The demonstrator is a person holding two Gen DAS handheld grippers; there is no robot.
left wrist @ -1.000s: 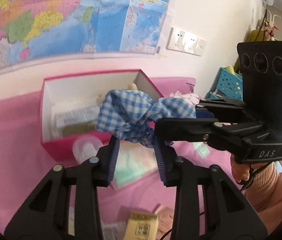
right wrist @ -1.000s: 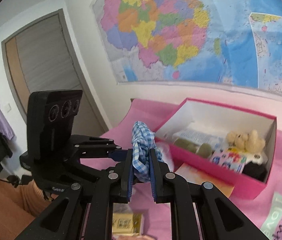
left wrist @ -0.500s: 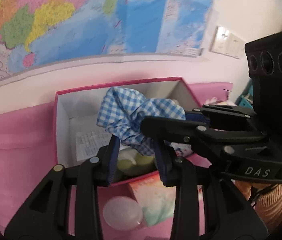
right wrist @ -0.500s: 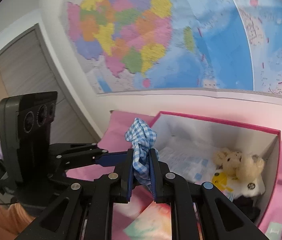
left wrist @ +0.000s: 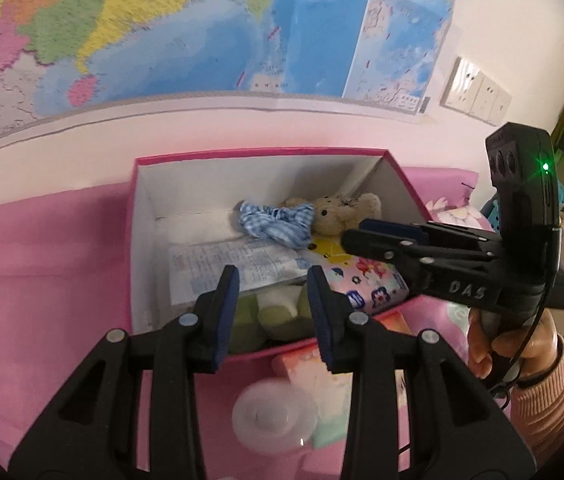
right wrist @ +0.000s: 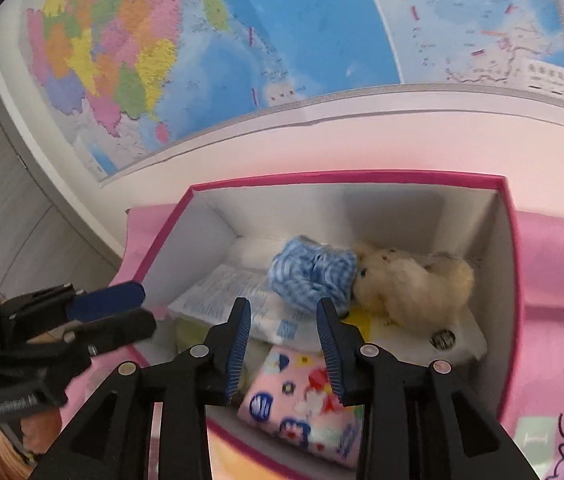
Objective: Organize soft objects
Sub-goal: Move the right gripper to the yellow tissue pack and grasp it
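The blue checked cloth scrunchie (left wrist: 276, 224) lies inside the pink box (left wrist: 402, 184) against a tan plush bear (left wrist: 338, 212); it also shows in the right wrist view (right wrist: 312, 276) beside the bear (right wrist: 410, 288). My left gripper (left wrist: 274, 312) is open and empty above the box's near side. My right gripper (right wrist: 284, 340) is open and empty, just short of the scrunchie; in the left wrist view it reaches in from the right (left wrist: 366, 236). The left gripper shows at the left of the right wrist view (right wrist: 118, 312).
The box (right wrist: 506, 280) also holds a white packet (left wrist: 234, 268), a pink patterned pack (right wrist: 306, 404) and a green plush (left wrist: 282, 316). A clear round lid (left wrist: 274, 412) and a pastel pack (left wrist: 314, 372) lie on the pink sheet before the box. A map hangs behind.
Both grippers held the scrunchie over the box; both have opened and it has dropped into the box beside the bear. The grippers have drawn apart.
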